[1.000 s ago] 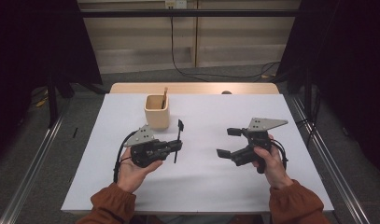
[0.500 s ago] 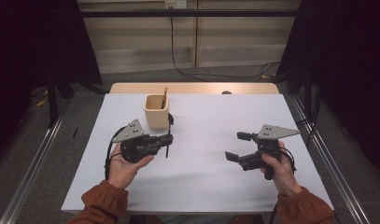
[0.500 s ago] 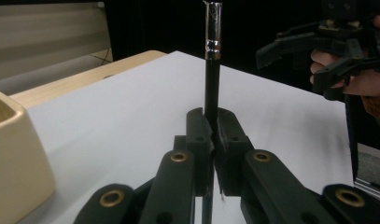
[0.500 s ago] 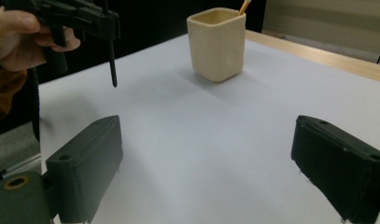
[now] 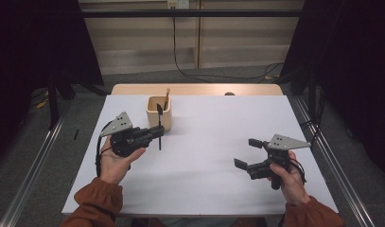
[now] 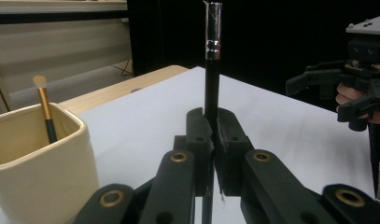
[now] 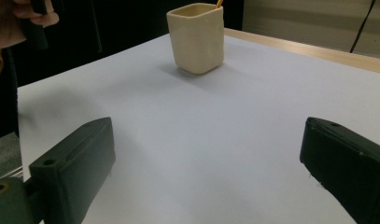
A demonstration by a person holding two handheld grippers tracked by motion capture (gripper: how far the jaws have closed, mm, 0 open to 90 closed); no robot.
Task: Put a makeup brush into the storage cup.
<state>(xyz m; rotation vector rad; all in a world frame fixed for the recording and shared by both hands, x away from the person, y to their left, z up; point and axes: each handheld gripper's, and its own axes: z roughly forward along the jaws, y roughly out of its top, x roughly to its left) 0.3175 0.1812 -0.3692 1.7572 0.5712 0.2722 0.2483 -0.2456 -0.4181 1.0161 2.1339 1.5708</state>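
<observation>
My left gripper [image 5: 159, 130] is shut on a slim black brush [image 5: 159, 109] with a silver band, held upright just in front of the cream cup [image 5: 153, 118]. In the left gripper view the brush handle [image 6: 212, 70] rises from between the pressed jaws of that gripper [image 6: 212, 126]. A gold-handled brush [image 6: 45, 107] leans inside the cup [image 6: 38, 163]. My right gripper [image 5: 247, 152] hovers low over the white table at the right. Its jaws have just been opening, and nothing lies between them in the right gripper view [image 7: 208, 135].
The white table top [image 5: 209, 142] ends in a wooden strip [image 5: 199, 89] at the far side. The cup [image 7: 197, 37] stands far ahead of the right gripper. Dark curtains hang on both sides, and a cable runs over the floor behind.
The left gripper has carried the black brush leftward and up, close to the cup. The right gripper has drifted right, toward the person, and lower.
</observation>
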